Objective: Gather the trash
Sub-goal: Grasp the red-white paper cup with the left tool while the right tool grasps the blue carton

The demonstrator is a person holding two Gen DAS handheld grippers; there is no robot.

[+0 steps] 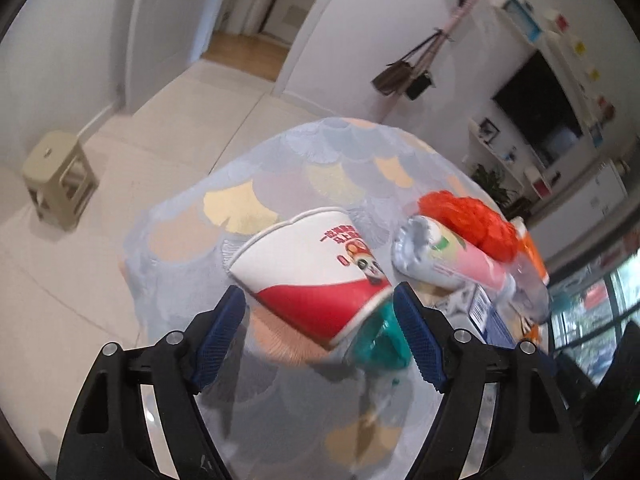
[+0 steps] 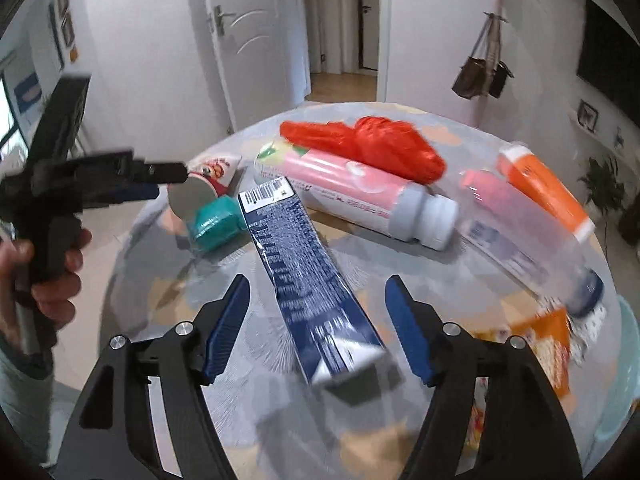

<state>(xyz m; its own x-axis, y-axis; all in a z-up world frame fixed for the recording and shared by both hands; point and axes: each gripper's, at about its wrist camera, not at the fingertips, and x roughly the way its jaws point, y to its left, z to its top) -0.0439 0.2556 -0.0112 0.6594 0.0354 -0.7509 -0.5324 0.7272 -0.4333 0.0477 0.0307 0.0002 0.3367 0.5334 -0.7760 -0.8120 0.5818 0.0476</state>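
Both grippers spread — approach stage, nothing pinched.
Left gripper [image 1: 320, 312] straddles the toppled red-and-white paper cup [image 1: 316, 268] on the cloth-covered desk [image 1: 280, 160]; right gripper [image 2: 318, 320] straddles the dark-blue carton [image 2: 308, 280] — each apparently aligned for pickup.

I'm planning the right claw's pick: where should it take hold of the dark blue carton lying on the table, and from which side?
Grip the blue carton across its narrow width near the closer white end, coming from the near table edge. It lies flat, lengthwise toward the right claw, whose open jaws already straddle it.

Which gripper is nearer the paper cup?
Left. The left gripper has its open fingers either side of the paper cup; the right gripper straddles the blue carton.
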